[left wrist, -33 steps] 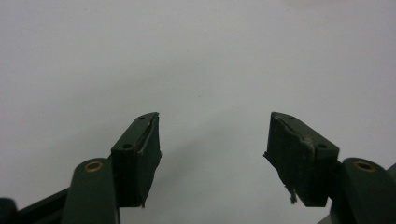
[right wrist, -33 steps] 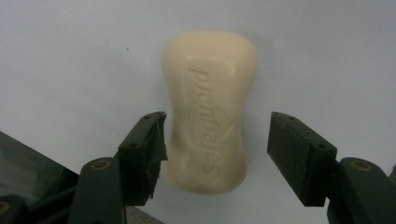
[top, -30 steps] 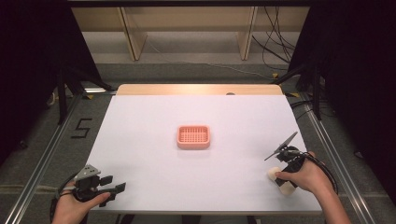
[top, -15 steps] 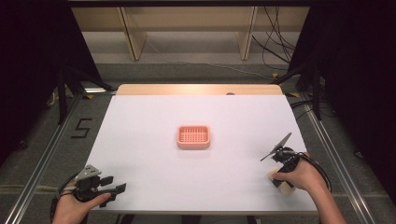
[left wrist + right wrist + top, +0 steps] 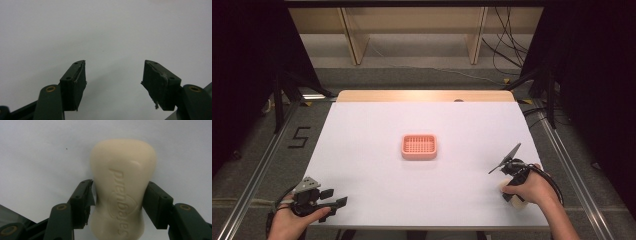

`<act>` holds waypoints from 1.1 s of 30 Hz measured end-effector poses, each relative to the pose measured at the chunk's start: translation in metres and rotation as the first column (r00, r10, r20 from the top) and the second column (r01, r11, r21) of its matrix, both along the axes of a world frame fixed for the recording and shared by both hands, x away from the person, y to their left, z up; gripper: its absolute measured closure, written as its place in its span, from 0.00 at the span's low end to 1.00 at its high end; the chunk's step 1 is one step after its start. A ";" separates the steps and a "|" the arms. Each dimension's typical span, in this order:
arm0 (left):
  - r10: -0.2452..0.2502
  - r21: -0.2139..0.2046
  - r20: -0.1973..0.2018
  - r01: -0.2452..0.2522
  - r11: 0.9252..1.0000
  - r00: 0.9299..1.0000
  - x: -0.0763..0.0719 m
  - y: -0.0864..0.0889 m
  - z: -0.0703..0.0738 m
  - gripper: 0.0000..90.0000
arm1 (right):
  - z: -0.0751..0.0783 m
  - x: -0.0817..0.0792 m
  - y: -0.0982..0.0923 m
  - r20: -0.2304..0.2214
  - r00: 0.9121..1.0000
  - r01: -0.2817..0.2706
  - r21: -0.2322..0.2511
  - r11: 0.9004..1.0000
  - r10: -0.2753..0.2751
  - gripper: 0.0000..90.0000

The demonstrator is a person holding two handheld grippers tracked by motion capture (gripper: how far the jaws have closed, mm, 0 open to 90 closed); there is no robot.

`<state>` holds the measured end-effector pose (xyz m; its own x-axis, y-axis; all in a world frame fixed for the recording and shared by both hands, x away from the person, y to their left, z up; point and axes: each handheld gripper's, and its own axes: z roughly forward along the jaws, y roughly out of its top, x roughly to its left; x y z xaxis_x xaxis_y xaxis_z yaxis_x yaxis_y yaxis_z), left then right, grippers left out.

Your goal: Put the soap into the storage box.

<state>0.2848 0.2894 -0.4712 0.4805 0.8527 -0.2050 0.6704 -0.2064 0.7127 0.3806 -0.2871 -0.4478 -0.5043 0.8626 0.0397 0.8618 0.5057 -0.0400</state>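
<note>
The right gripper (image 5: 118, 192) sat at the near right of the white worktop (image 5: 377, 130), held in the person's right hand (image 5: 532, 189). Its jaws had just been closing, and a cream bar of soap (image 5: 122, 187) lay between them. In the right gripper view the pads (image 5: 156, 203) met the bar at its narrowed waist, one on each side, so the gripper held the soap in a narrow grip. The bar lay flat on the worktop with raised lettering on its upper face, its broader end pointing away from the gripper. In the high view part of the soap (image 5: 512, 200) showed pale under the right hand, close to the near edge of the worktop.

The left gripper (image 5: 329, 200) rested at the near left corner of the worktop, in the person's left hand (image 5: 292, 220). In the left gripper view its jaws stood wide apart with bare white surface between them.

A salmon-pink soap dish (image 5: 418, 146) with a slotted floor stood near the middle of the worktop, well apart from both grippers and from the soap.
</note>
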 end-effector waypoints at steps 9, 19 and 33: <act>-0.009 -0.001 -0.008 0.009 1.000 1.000 0.000 0.001 0.000 0.38 | -0.003 -0.002 0.001 0.000 1.000 -0.005 -0.019 1.000 0.005 0.56; -0.006 0.009 -0.006 0.006 1.000 1.000 0.000 0.001 0.000 0.38 | -0.003 -0.002 0.002 -0.002 1.000 -0.020 -0.023 1.000 0.019 0.56; -0.002 0.004 -0.005 0.002 1.000 1.000 0.000 0.000 0.000 0.39 | 0.000 -0.004 0.002 0.001 1.000 -0.025 -0.021 0.999 0.025 0.56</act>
<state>0.2849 0.2898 -0.4714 0.4811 0.8525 -0.2044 0.6736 -0.2101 0.7086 0.3768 -0.2854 -0.4481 -0.5262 0.8501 0.0205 0.8487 0.5265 -0.0496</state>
